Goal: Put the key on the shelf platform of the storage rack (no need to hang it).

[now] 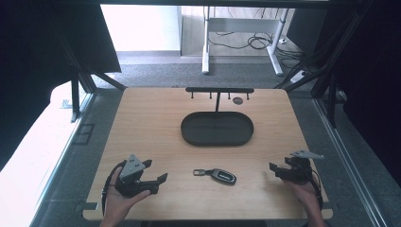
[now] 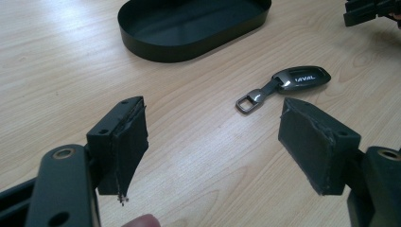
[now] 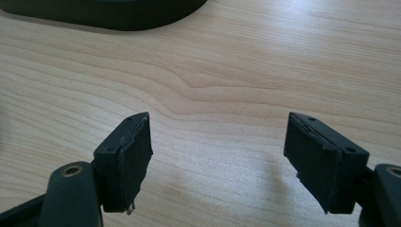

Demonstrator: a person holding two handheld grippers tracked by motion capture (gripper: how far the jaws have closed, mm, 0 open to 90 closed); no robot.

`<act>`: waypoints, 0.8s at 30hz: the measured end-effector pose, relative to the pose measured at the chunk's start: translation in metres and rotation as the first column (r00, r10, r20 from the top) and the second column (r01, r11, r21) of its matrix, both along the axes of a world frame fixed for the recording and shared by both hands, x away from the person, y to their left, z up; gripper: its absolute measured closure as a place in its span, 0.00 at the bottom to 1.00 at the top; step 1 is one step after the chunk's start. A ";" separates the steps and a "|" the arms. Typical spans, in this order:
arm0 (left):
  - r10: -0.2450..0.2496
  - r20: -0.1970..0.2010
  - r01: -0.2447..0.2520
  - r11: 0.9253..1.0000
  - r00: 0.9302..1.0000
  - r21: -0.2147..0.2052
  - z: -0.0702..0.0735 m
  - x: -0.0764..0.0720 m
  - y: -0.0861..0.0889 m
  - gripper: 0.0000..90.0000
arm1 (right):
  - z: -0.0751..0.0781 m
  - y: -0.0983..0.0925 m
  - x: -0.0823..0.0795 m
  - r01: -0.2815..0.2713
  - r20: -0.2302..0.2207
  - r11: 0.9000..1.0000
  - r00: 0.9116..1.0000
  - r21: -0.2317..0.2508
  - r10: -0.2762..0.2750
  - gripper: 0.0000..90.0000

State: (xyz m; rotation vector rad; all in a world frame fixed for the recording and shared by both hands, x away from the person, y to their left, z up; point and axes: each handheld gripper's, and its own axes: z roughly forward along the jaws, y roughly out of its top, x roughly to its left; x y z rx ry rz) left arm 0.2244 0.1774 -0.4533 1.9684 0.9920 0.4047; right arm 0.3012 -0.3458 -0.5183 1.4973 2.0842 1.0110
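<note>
The car key fob [image 1: 223, 176] lies on the table [image 1: 142, 118] between both wide-open, empty grippers, long axis running across, ring end toward the left gripper [image 1: 153, 173], which looks slightly nearer than the right gripper [image 1: 273, 171]

On the wooden table [image 1: 142, 123], the black oval tray [image 1: 217, 128] sits at the centre, with a black hook rack [image 1: 219, 91] rising just behind it at 12 o'clock. The car key fob [image 1: 216, 175] lies at 6 o'clock from the tray, apart from it, leaving a bare strip between. The left gripper [image 1: 156, 171] at 7 o'clock and the right gripper [image 1: 274, 171] at 4 o'clock (both with jaws spread wide) have bare wood between them and the fob. Bare tabletop flanks the tray at 9 and 3 o'clock.
</note>
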 end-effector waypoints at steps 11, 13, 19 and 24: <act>0.016 -0.004 -0.016 1.000 1.000 -0.009 0.002 0.000 0.007 0.28 | 0.010 0.001 -0.002 -0.086 -0.026 0.996 0.996 -0.010 0.086 0.35; 0.026 -0.008 -0.026 0.999 1.000 -0.018 0.004 0.000 0.011 0.28 | 0.014 0.002 -0.002 -0.102 -0.028 0.995 0.994 -0.017 0.102 0.35; 0.031 -0.018 -0.031 0.999 0.999 -0.017 0.002 0.001 0.013 0.28 | 0.025 0.009 0.001 -0.157 -0.064 0.987 0.986 -0.041 0.154 0.35; 0.015 -0.022 -0.015 1.000 1.000 -0.021 0.005 0.000 0.015 0.27 | 0.045 0.015 0.003 -0.209 -0.085 0.976 0.975 -0.065 0.203 0.36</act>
